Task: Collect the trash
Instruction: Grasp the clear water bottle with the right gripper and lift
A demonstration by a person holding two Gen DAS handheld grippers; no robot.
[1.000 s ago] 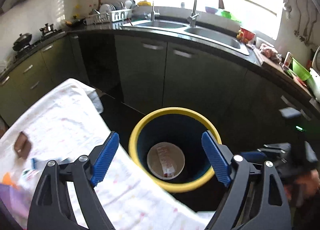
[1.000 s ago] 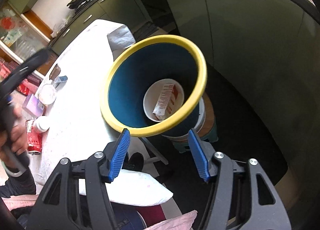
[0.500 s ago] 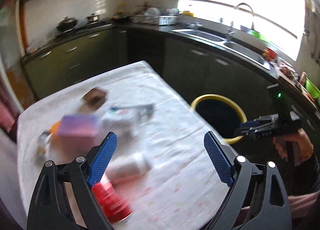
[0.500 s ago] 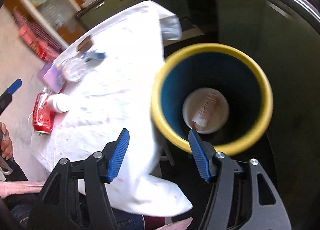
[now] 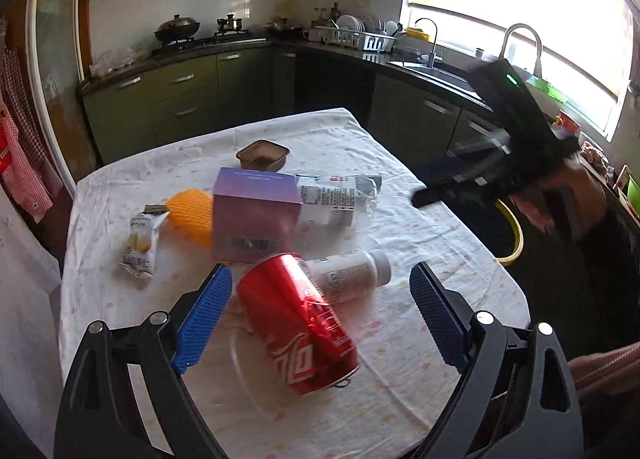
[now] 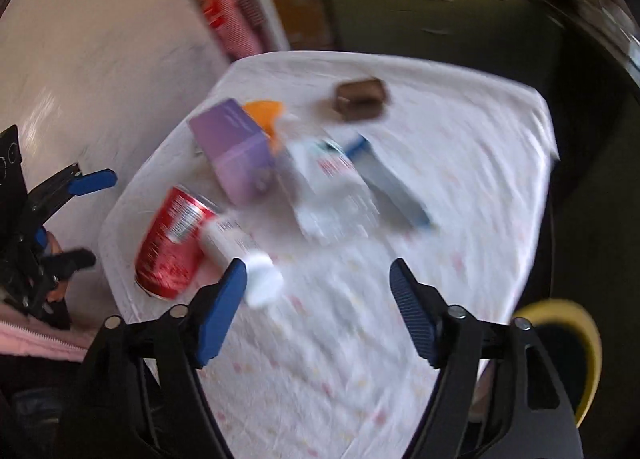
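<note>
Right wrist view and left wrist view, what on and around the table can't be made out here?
- Right wrist view: motion blur smears the labels on the red can, white bottle and purple box.
- Left wrist view: the yellow-rimmed bin shows only a sliver of rim; table edge and the blurred right gripper hide the rest, so its contents can't be seen.
- Left wrist view: the orange object is partly behind the purple box; what it is stays unclear.

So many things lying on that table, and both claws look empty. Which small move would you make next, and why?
Probably lower the left gripper a little onto the red can. The can lies on its side directly between that gripper's fingers, nearest of all the trash. The jaws are opening and wider than the can, with nothing gripped. The right gripper, also opening and empty, is blurred, with only tablecloth between its fingers.
</note>
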